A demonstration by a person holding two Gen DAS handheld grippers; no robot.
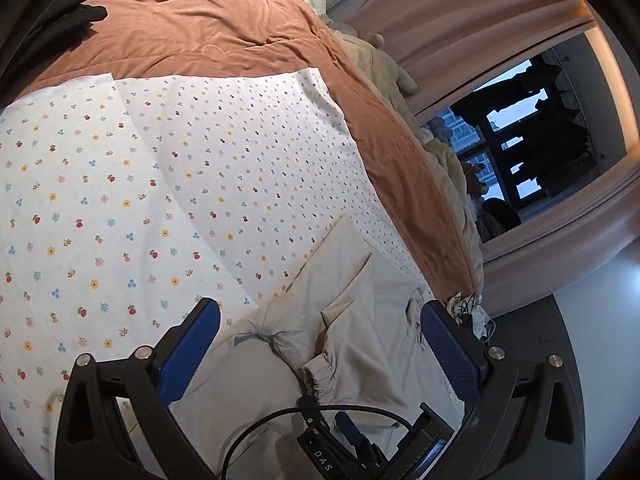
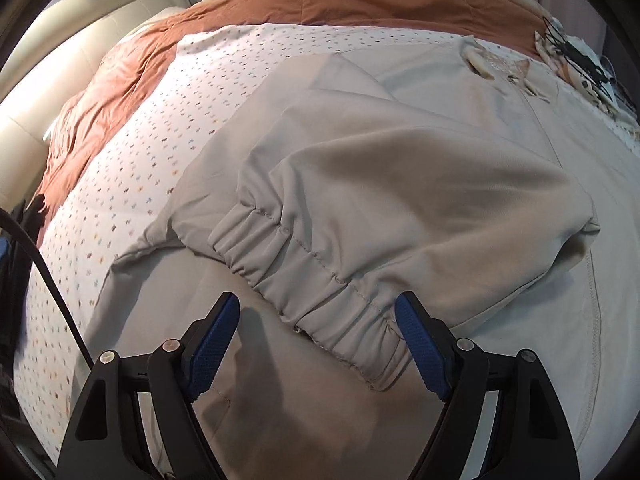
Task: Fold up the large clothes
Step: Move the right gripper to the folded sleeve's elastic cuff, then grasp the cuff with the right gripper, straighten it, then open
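While your right gripper (image 2: 318,334) hangs over the pale beige jacket (image 2: 400,184) spread on the flower-printed white sheet (image 2: 132,184), its blue-padded fingers (image 2: 214,340) stand spread either side of the elasticated sleeve cuff (image 2: 320,300), not pressing it. Your left gripper (image 1: 320,344) is spread just as wide above the same jacket (image 1: 360,320), holding nothing. Only the left view shows you the pink curtain (image 1: 472,12) and dark window (image 1: 532,128) beyond the rust-orange quilt (image 1: 224,28).
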